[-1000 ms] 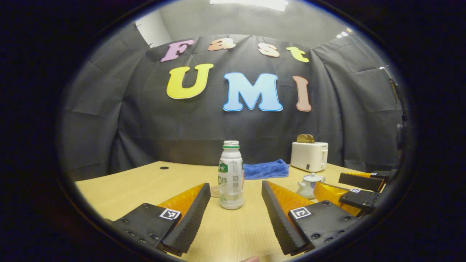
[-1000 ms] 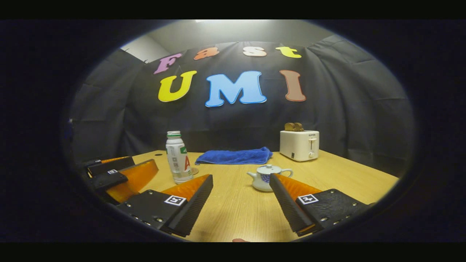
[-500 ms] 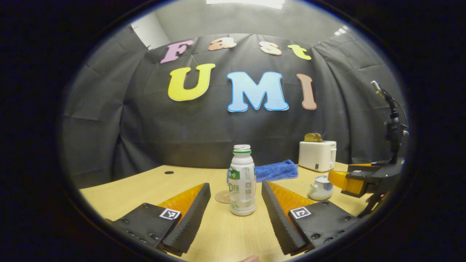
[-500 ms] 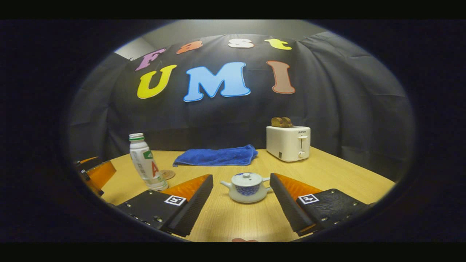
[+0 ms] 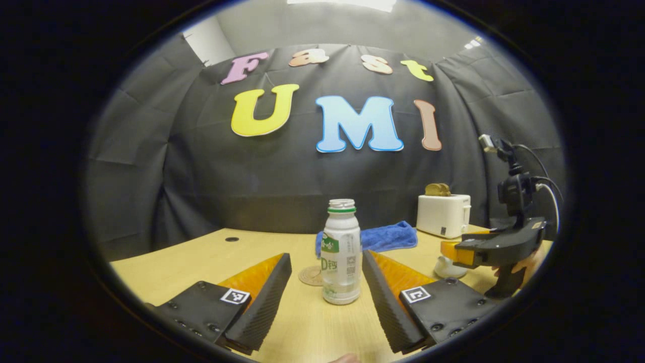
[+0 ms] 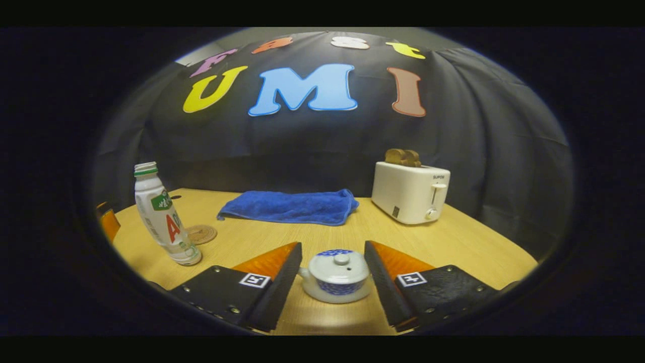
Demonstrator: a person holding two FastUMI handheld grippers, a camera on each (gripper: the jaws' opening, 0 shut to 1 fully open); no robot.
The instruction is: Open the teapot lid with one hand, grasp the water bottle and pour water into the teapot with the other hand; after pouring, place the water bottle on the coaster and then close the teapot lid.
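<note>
Two things carry this job, and you have a gripper lined up on each. Your teapot (image 6: 336,276) sits on the table (image 6: 468,242) with its lid (image 6: 338,264) on, right between the fingers of your right gripper (image 6: 333,282). Those fingers are spread wide, one either side of the pot and clear of it, which suits coming in over the lid knob; you would need to rise to the knob and narrow the gap before any pinch could take.

Your water bottle (image 5: 341,252) stands upright and uncapped on the bare wood, between the fingers of your left gripper (image 5: 326,292), also spread and not touching it. The open mouth means it must stay upright until it is over the pot. The coaster (image 5: 311,276) lies just behind and beside the bottle, not under it, so the bottle is not where the task wants it to end.

With the lid on and the bottle off the coaster, how far along you are is not settled by what lies here; whether the pot holds water I cannot tell.

Farther out, a blue cloth (image 6: 289,206) lies at the back of the table and a toaster (image 6: 410,191) with bread in it stands to the right, both well away from your working space.
</note>
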